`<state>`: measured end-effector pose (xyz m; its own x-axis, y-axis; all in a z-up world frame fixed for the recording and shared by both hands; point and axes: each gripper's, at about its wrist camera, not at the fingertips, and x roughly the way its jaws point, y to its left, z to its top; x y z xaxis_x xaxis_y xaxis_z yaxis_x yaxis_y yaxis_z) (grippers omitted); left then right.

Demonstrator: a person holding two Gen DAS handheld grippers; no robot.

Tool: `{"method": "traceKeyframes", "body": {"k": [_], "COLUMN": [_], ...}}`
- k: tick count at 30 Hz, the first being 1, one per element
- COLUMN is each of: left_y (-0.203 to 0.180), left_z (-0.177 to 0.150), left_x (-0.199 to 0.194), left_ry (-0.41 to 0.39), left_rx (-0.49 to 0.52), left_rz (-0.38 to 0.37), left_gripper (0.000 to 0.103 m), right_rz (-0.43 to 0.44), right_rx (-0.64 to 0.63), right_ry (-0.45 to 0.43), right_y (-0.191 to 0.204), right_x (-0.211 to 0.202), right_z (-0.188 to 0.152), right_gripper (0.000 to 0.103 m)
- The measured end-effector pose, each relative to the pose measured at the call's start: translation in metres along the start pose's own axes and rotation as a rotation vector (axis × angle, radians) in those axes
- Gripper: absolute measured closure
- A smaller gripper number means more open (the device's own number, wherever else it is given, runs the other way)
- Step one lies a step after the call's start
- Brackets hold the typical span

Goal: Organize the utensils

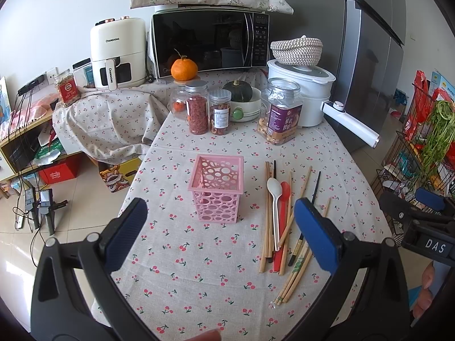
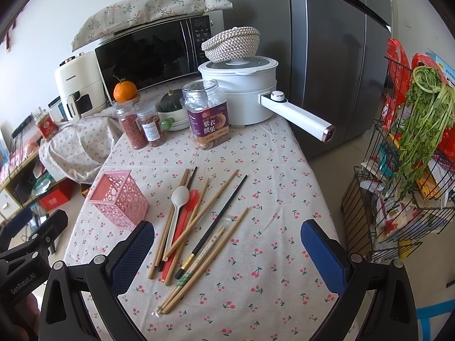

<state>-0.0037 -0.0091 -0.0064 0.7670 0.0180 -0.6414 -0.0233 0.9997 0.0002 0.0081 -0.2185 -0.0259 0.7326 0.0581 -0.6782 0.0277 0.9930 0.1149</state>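
Note:
A pink perforated holder (image 1: 216, 188) stands empty on the cherry-print tablecloth (image 1: 199, 270); it also shows in the right wrist view (image 2: 119, 199). Right of it lies a loose pile of wooden chopsticks (image 1: 287, 221), black chopsticks (image 1: 314, 190), a white spoon (image 1: 274, 196) and a red spoon (image 1: 284, 199). In the right wrist view the white spoon (image 2: 178, 201), the red spoon (image 2: 191, 199) and chopsticks (image 2: 204, 213) lie just ahead. My left gripper (image 1: 220, 238) is open and empty, in front of the holder. My right gripper (image 2: 227, 255) is open and empty, near the pile.
Jars (image 1: 197, 108), a nut jar (image 1: 281, 113), a bowl with a squash (image 1: 241, 99), a white electric pot (image 1: 307, 91), a microwave (image 1: 210, 42) and an air fryer (image 1: 118, 54) stand at the back. A fridge (image 2: 327, 51) and a wire rack with greens (image 2: 412, 156) are on the right.

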Motion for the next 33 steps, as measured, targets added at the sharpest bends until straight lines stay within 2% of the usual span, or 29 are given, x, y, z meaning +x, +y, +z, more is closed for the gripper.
{"method": "traceKeyframes", "body": {"k": [11,19,25,28,30,31,33], "left_y": [0.0,0.005,0.0,-0.014,-0.027,-0.034,-0.05], "left_z": [0.001,-0.002,0.005,0.017,0.025,0.029,0.036], "left_x": [0.003,0.019,0.024,0.029,0.039,0.046,0.065], "left_ry": [-0.01,0.022,0.041,0.07,0.11,0.142,0.224], "left_rx": [0.004,0.012,0.031,0.095,0.149,0.17,0.198], "left_rz": [0.014,0.015,-0.034,-0.069,-0.112,-0.137,-0.2], "left_gripper": [0.0,0.0,0.0,0.0,0.001,0.005,0.011], "right_rz": [-0.006,-0.015,-0.015,0.0,0.0,0.006,0.043], "right_rx": [0.019,0.043,0.038,0.037,0.053,0.064,0.099], "right_ry": [0.019,0.012,0.028,0.063,0.099,0.119,0.174], "right_y": [-0.008,-0.018,-0.025,-0.031,-0.039,-0.044,-0.054], "right_x": [0.006,0.006,0.008,0.018,0.029,0.036,0.053], "right_z": [0.004,0.01,0.017,0.024,0.03,0.033,0.036], "right_gripper": [0.0,0.0,0.0,0.0,0.0,0.0,0.008]}}
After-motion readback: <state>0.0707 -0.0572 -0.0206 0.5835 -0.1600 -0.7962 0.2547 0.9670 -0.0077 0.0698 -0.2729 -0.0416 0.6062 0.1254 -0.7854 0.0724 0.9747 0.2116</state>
